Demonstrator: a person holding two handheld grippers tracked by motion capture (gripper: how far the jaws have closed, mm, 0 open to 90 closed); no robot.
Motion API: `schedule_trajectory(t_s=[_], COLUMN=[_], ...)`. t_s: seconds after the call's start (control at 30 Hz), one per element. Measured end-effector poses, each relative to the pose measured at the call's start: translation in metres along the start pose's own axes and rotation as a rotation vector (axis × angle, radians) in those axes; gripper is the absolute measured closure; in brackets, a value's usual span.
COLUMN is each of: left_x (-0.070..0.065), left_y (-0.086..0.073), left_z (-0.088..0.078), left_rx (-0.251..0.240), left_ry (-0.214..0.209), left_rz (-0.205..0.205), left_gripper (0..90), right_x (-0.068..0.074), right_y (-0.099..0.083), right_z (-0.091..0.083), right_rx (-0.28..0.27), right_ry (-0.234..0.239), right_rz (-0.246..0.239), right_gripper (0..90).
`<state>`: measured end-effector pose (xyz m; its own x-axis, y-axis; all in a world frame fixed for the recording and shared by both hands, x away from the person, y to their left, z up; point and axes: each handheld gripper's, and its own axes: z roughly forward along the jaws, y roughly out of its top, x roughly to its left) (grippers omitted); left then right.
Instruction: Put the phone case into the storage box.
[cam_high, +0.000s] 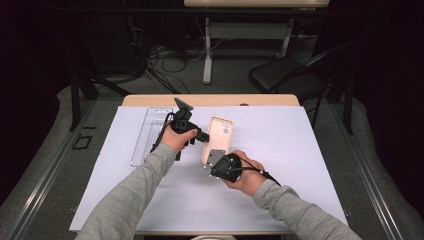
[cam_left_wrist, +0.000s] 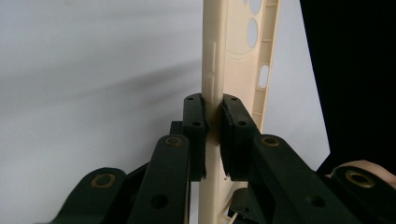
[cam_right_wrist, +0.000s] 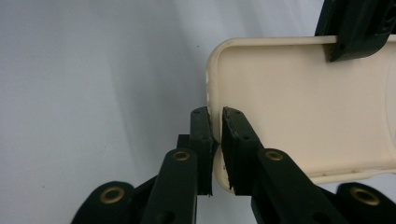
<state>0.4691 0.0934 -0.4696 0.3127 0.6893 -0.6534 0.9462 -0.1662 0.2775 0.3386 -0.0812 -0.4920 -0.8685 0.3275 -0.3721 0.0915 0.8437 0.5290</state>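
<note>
Forearms converge over the table (cam_high: 300, 150), left gripper (cam_left_wrist: 213, 105) and right gripper (cam_right_wrist: 215, 116) each clamping the cream case (cam_high: 218, 139), seemingly lifted

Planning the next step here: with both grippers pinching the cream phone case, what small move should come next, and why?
Probably lift it slightly off the table. The left hand-held gripper clamps the phone case on its long side wall and the right hand-held gripper on its end rim, so both grips look secure.
</note>
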Motion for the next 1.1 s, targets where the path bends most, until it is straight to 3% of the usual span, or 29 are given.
schedule_trajectory(t_s=[0.57, 0.83, 1.1], left_x=[0.001, 0.000, 0.001], left_y=[-0.001, -0.001, 0.000], left_z=[-0.004, -0.006, -0.010], left_rx=[-0.028, -0.047, -0.082], left_ry=[-0.005, 0.004, 0.008], left_rz=[0.005, 0.026, 0.032], left_gripper=[82.0, 82.0, 82.0], right_x=[-0.001, -0.007, -0.012], right_y=[-0.002, -0.005, -0.008], right_z=[-0.001, -0.007, -0.014], right_rx=[-0.027, -0.066, -0.086], right_ry=[-0.002, 0.006, 0.013], right_rz=[0.022, 0.072, 0.121], right_gripper=[67.5, 58.8, 56.9])
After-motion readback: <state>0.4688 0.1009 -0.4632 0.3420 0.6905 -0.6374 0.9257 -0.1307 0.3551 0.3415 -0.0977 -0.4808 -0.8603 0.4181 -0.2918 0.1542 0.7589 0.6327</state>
